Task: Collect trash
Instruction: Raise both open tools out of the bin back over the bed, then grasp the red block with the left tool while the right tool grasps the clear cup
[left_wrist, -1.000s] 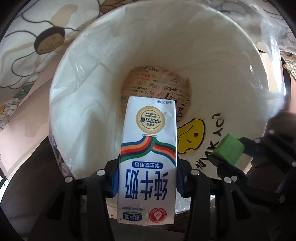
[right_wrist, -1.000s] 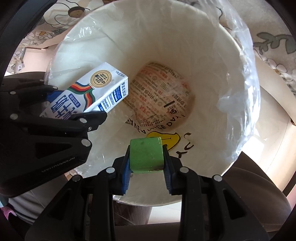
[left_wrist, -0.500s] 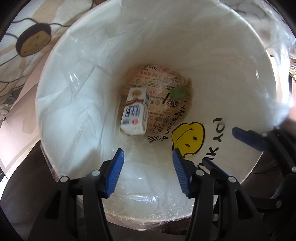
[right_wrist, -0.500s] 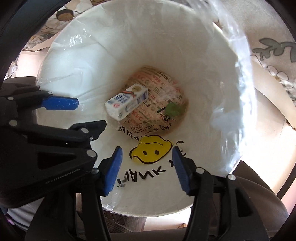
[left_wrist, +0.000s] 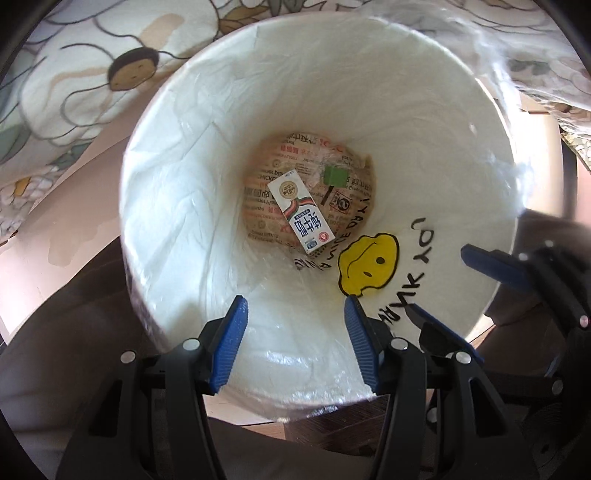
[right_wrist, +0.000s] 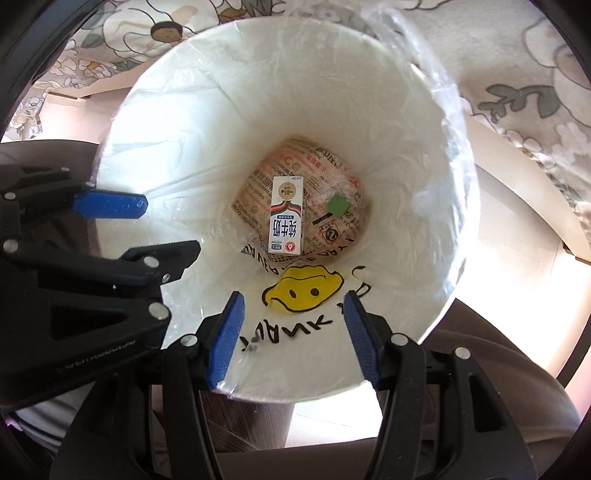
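Below, milk carton (left_wrist: 301, 211) lies beyond left gripper (left_wrist: 295, 325).

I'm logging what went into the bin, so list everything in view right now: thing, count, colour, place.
milk carton: one, white and blue, lying flat at the bin's bottom
green block: one, green, at the bottom, beside the carton, apart from it
printed paper wrapper: one, tan with print, under both
trash bin: one, white, below both grippers
plastic liner: one, clear, with a yellow smiley, inside the bin
floral fabric: cream, patterned, around the bin
left gripper: black, blue pads, open, empty
right gripper: same, open, empty
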